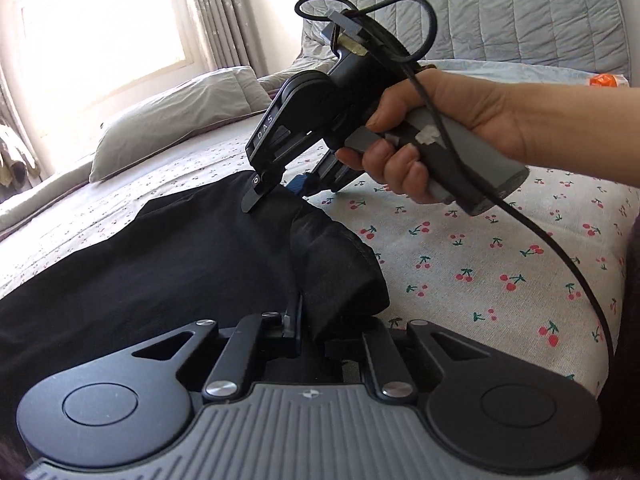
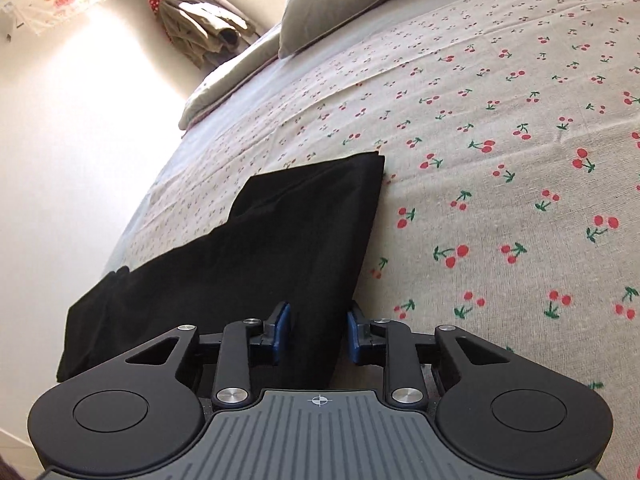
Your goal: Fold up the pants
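Note:
Black pants [image 1: 160, 272] lie folded lengthwise on the cherry-print bed sheet [image 1: 480, 260]. My left gripper [image 1: 316, 320] is shut on a bunched fold at their near right end. A hand [image 1: 460, 120] holds my right gripper [image 1: 274, 194] further along the same edge, tips down on the cloth. In the right wrist view the pants [image 2: 260, 248] stretch away to the left. There my right gripper [image 2: 318, 328] has its blue pads [image 2: 280, 328] closed in on the near corner, and black fabric fills the narrow gap between them.
A grey pillow [image 1: 172, 120] and a quilted grey blanket [image 1: 500, 12] lie at the head of the bed. A black cable [image 1: 560, 248] trails from the right gripper over the sheet [image 2: 500, 160]. Clothes [image 2: 200, 28] hang by the wall past the bed's left edge.

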`<act>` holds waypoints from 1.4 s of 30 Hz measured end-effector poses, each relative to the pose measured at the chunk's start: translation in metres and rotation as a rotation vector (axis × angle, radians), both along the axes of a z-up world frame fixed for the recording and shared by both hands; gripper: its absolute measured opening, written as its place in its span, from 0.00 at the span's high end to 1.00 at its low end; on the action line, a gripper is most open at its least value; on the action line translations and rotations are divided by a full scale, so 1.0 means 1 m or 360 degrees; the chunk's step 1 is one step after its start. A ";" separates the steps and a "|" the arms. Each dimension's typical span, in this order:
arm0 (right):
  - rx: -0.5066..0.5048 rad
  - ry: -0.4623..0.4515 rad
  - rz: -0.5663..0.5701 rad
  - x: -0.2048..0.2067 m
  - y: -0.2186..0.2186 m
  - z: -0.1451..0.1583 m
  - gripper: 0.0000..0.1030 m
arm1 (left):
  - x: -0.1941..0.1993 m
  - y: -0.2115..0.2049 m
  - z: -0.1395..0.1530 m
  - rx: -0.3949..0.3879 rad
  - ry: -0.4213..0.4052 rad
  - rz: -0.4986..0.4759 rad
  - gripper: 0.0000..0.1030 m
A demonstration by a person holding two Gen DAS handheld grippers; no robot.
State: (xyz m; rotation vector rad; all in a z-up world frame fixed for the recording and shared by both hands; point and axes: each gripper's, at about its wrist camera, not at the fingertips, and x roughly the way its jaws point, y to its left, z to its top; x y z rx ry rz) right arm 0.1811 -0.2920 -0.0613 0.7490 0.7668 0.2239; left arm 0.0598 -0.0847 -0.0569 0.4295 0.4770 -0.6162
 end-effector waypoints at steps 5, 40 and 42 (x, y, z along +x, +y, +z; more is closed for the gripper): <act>0.0058 0.0056 -0.0113 0.012 -0.003 -0.003 0.99 | 0.000 0.004 0.008 -0.0137 0.0052 0.0077 0.96; 0.0141 -0.0259 -0.0280 -0.078 -0.030 0.104 0.98 | -0.049 0.029 0.072 -0.0991 0.0321 0.0204 0.97; 0.0138 -0.0266 -0.0217 -0.061 -0.007 0.105 0.98 | -0.046 0.044 0.072 -0.1001 0.0335 0.0253 0.97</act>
